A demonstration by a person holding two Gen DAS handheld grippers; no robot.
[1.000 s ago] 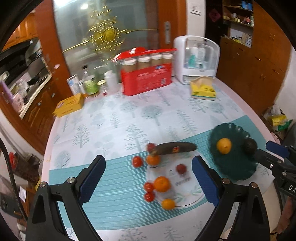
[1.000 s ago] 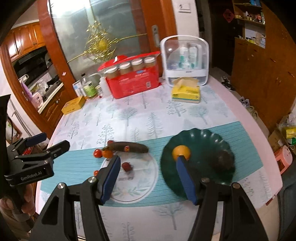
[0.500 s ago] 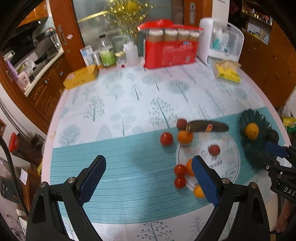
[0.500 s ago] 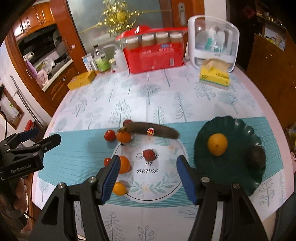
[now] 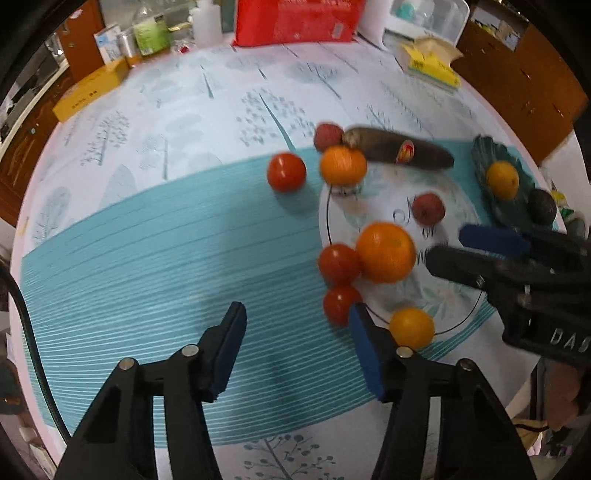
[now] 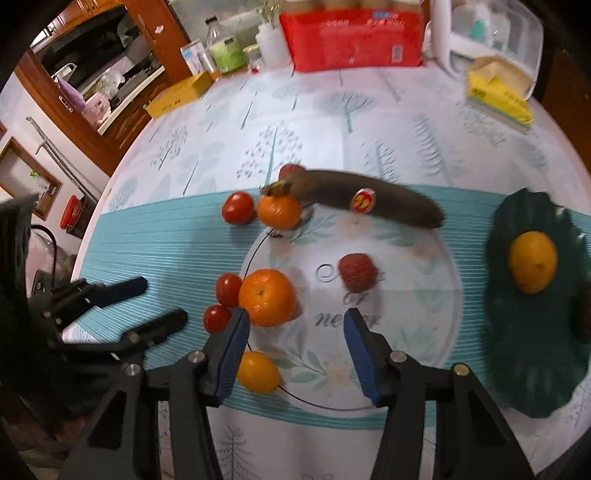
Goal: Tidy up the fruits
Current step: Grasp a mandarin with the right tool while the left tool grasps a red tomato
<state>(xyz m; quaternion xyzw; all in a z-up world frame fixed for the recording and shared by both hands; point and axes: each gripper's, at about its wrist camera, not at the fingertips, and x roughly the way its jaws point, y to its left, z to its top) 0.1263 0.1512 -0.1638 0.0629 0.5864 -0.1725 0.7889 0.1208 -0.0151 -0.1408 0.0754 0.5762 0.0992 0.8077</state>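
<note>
Fruit lies on and around a round white mat (image 6: 417, 310): a large orange (image 6: 267, 297) (image 5: 386, 252), a smaller orange (image 6: 279, 212), three tomatoes (image 6: 238, 207) (image 6: 228, 289) (image 6: 217, 319), a red lychee-like fruit (image 6: 357, 271), a small yellow-orange fruit (image 6: 257, 372) and a dark overripe banana (image 6: 365, 202). A dark green plate (image 6: 532, 354) at the right holds a yellow fruit (image 6: 532, 262) and a dark avocado (image 5: 542, 205). My right gripper (image 6: 295, 332) is open, just in front of the large orange. My left gripper (image 5: 295, 332) is open and empty, beside the nearest tomato (image 5: 341, 304).
At the table's far side stand a red box (image 6: 351, 35), a white appliance (image 6: 480, 33), a yellow tissue pack (image 6: 498, 94), a yellow box (image 6: 179, 92) and bottles (image 6: 221, 51). The table edge curves close on the left and right.
Both grippers have dropped lower and moved in toward the fruit on the mat. Both stay open and empty. The fruit has not moved.
</note>
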